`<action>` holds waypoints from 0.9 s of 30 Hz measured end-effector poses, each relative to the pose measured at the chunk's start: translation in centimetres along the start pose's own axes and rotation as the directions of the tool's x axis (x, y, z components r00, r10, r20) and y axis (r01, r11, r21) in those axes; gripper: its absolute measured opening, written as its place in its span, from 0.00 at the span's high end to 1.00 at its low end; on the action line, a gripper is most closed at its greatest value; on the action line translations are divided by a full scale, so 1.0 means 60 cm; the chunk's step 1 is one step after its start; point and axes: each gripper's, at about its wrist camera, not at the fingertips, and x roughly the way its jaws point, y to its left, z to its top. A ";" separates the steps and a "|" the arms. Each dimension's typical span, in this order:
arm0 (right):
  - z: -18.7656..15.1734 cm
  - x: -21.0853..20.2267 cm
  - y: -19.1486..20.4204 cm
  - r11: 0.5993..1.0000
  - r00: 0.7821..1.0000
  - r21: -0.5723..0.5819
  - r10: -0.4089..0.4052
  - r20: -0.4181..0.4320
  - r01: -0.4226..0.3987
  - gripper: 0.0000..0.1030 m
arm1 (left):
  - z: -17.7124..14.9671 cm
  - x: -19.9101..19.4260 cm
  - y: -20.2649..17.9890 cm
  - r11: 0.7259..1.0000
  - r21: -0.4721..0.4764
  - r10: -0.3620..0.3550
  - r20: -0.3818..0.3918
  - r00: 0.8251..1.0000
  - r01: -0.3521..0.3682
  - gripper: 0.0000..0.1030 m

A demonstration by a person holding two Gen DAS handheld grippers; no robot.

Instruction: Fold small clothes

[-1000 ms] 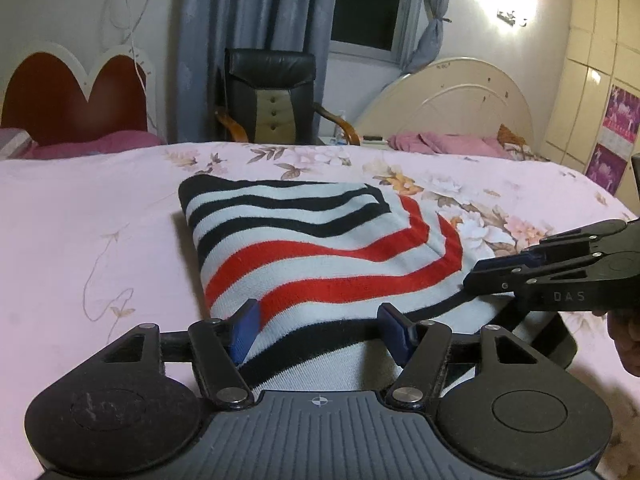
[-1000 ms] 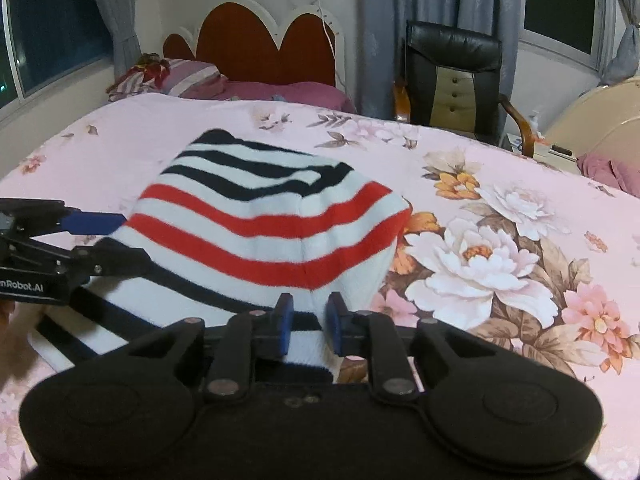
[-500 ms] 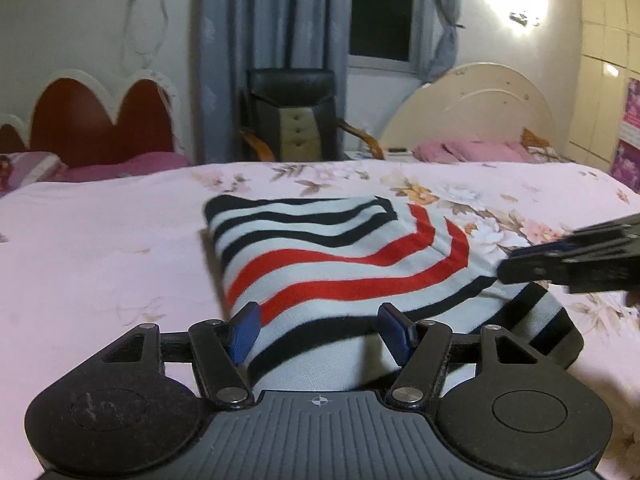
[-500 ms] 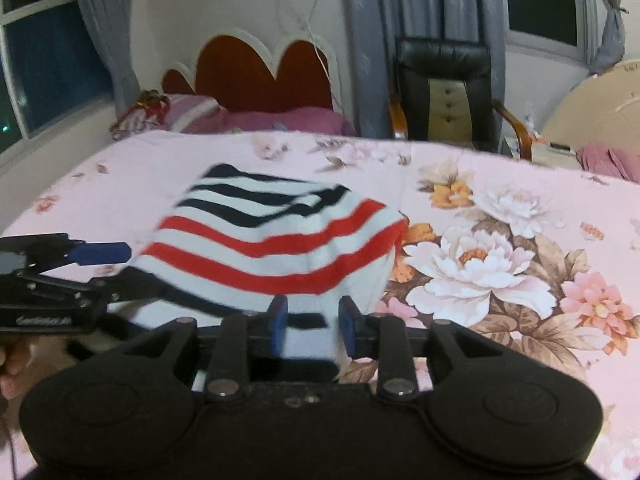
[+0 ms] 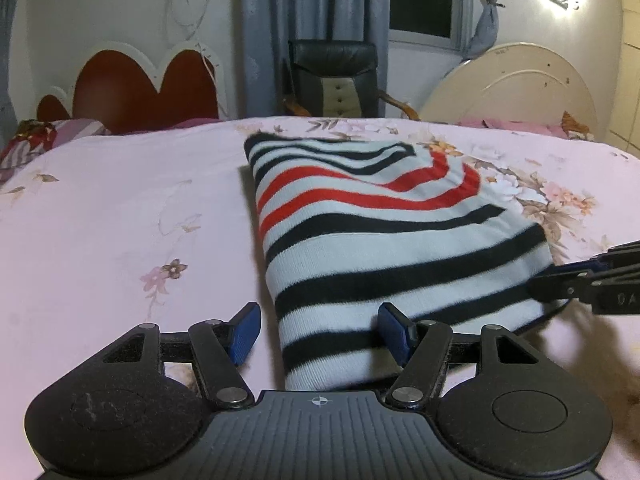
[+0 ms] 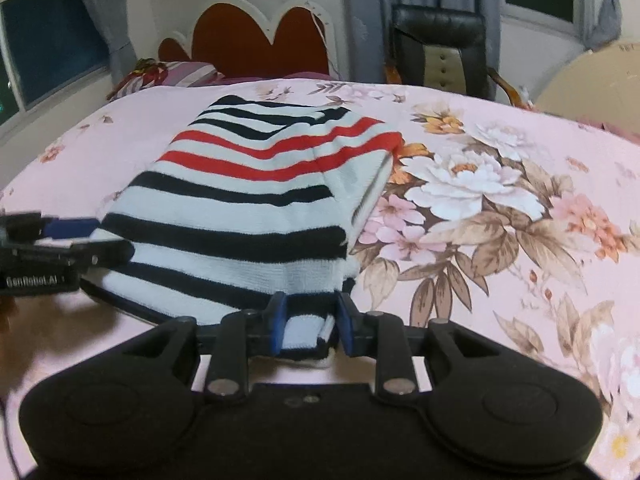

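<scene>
A folded sweater (image 5: 380,240) with black, red and white stripes lies flat on the pink floral bedspread (image 5: 120,208). My left gripper (image 5: 320,334) stands open at its near left corner. One pad is over the bare bedspread and the other is above the knit. My right gripper (image 6: 311,324) straddles the near hem of the sweater (image 6: 240,220). Its jaws stand a little apart with the hem lying loose between them. Each gripper shows in the other's view: the left gripper (image 6: 112,238) at the sweater's left side, the right gripper (image 5: 544,278) at its right side.
The bed ends at a red heart-shaped headboard (image 5: 132,88) with striped pillows (image 6: 176,74). Behind the bed are a black chair (image 5: 334,76), grey curtains and a cream round panel (image 5: 512,92). Bare bedspread lies on both sides of the sweater.
The right jaws have widened off the hem they pinched. The left gripper has slid left, so its left pad now sits off the sweater. Both views have pulled back slightly.
</scene>
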 end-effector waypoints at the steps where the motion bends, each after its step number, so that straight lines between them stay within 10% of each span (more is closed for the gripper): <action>1: 0.000 -0.015 0.000 1.000 1.000 0.014 0.000 0.008 0.000 0.69 | -0.001 -0.021 -0.006 1.000 0.000 0.004 0.014 1.000 -0.004 0.32; 2: -0.003 -0.035 0.001 1.000 1.000 0.022 -0.002 0.028 0.002 0.55 | 0.000 -0.040 -0.010 1.000 -0.003 0.013 0.029 1.000 -0.012 0.09; 4: -0.013 -0.080 0.005 0.999 0.997 0.027 -0.024 0.076 0.022 0.21 | -0.005 -0.092 -0.022 0.999 -0.014 0.049 0.108 0.993 -0.048 0.00; 27: -0.157 -0.489 0.102 0.986 0.956 0.075 -0.162 0.247 0.147 0.04 | -0.087 -0.504 -0.134 0.994 -0.104 -0.014 0.213 0.977 0.037 0.00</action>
